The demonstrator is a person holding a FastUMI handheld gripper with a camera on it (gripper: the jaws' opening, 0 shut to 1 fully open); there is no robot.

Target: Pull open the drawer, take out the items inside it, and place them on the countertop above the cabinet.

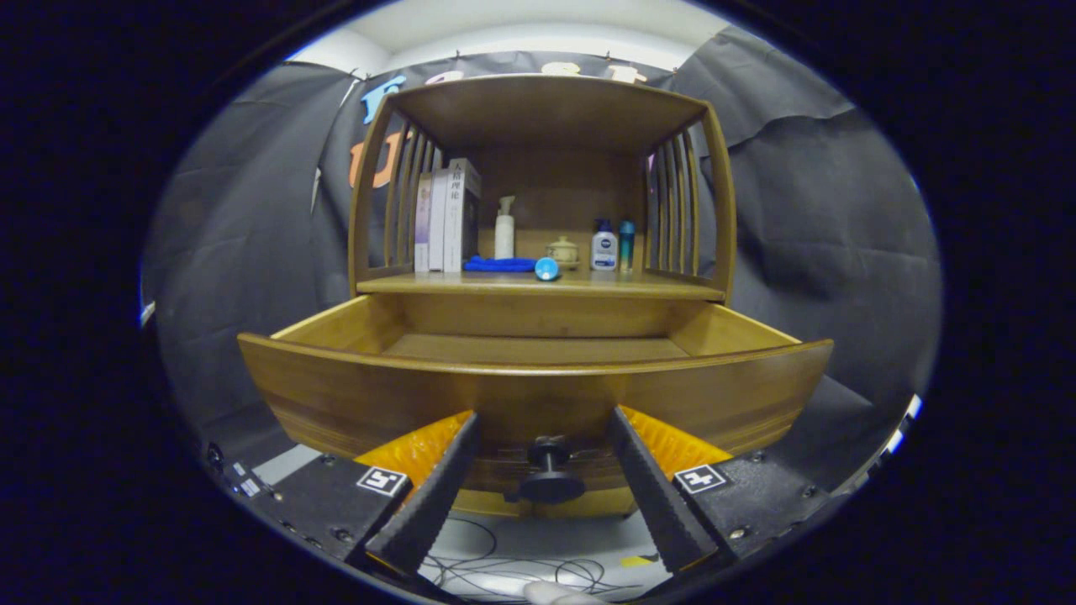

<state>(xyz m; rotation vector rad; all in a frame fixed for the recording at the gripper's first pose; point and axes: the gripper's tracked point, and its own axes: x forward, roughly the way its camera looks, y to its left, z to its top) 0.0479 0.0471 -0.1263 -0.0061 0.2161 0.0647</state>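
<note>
drawer [538,395] pulled out of wooden cabinet [542,109], knob [551,470] facing near.
gripper [542,458] fingers spread apart either side of the knob, not touching it; countertop [538,284] above holds books [445,217] left, blue cloth [498,265], pump bottle [504,228], small bottles [603,245] right.

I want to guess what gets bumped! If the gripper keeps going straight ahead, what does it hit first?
Probably the drawer knob. It sits between the open gripper's fingers, neither touching it. Right behind it is the drawer front, so that would come next. Exact depth is hard to judge.
</note>
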